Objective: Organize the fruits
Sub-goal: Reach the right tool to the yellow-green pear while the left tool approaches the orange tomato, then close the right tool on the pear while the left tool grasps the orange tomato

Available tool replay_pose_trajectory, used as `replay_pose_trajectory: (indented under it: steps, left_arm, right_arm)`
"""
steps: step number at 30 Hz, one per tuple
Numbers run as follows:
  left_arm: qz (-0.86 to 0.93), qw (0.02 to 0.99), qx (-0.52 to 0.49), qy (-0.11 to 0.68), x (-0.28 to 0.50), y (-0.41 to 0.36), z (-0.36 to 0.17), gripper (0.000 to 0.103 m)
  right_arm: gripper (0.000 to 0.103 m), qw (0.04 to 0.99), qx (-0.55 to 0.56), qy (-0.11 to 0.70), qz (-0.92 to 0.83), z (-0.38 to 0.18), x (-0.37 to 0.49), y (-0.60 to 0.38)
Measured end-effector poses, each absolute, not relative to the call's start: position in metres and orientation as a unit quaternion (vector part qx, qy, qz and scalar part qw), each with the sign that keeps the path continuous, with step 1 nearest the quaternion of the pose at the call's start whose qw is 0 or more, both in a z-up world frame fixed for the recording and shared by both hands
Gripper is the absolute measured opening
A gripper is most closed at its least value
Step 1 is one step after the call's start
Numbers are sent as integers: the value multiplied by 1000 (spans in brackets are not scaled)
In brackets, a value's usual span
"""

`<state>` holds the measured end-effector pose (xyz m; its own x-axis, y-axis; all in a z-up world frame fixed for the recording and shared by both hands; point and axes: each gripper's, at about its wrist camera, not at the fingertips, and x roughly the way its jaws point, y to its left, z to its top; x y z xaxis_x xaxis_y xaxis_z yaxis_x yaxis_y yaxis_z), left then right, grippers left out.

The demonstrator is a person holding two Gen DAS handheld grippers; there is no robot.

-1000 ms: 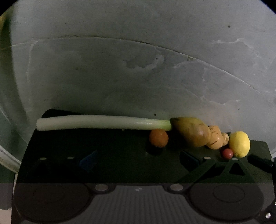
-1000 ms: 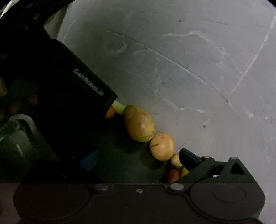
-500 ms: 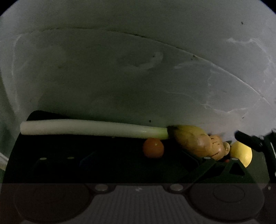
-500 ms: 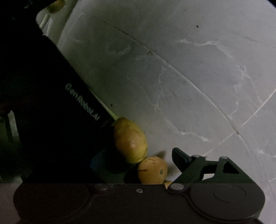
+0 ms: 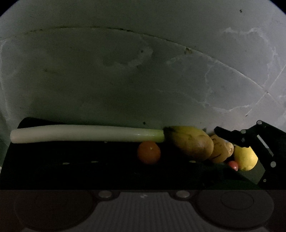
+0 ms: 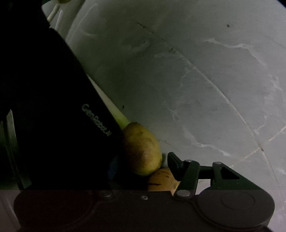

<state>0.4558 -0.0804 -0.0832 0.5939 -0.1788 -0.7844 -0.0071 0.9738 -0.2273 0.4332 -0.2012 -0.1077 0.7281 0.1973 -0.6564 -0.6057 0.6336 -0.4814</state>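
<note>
On a dark surface against a pale wall lie a long leek (image 5: 85,133), an orange fruit (image 5: 148,152), a yellow-green mango (image 5: 191,145), a striped tan fruit (image 5: 219,150), a lemon (image 5: 245,158) and a small red fruit (image 5: 233,165). My right gripper (image 6: 143,167) is open, its right finger (image 6: 180,167) beside the mango (image 6: 142,148) and over the striped fruit (image 6: 161,180); that finger also shows in the left wrist view (image 5: 237,137) above the lemon. My left gripper's fingers are too dark to make out. Its black body (image 6: 59,114) fills the right view's left side.
The pale cracked wall (image 5: 143,76) stands right behind the row of produce. White rods or rack bars (image 6: 54,14) show at the top left of the right wrist view.
My right gripper has moved in toward the mango and striped fruit; its finger now shows above the lemon in the left view. The left view has closed in on the produce.
</note>
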Motion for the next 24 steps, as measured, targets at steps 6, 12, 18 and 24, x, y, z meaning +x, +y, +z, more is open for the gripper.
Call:
replay_pose_trajectory:
  steps: [6,12,18,24]
  left_arm:
    - [-50,883,-109,453,462,-96,-90,57]
    - [-52,882,-119,452,462,-98,-91,47]
    - [-53,883,-130,447,460,-100,-93,33]
    - [-52,887,-138,438,449,-93,-97,32]
  right_arm:
    - [55,855,-359,288,238,-109,441,-199]
    - [55,860,-351,286,236,-105,440,-197]
    - [54,867,-344,278,229,-107,432,-200]
    - [54,869,-352,263,230,-105,411,-202]
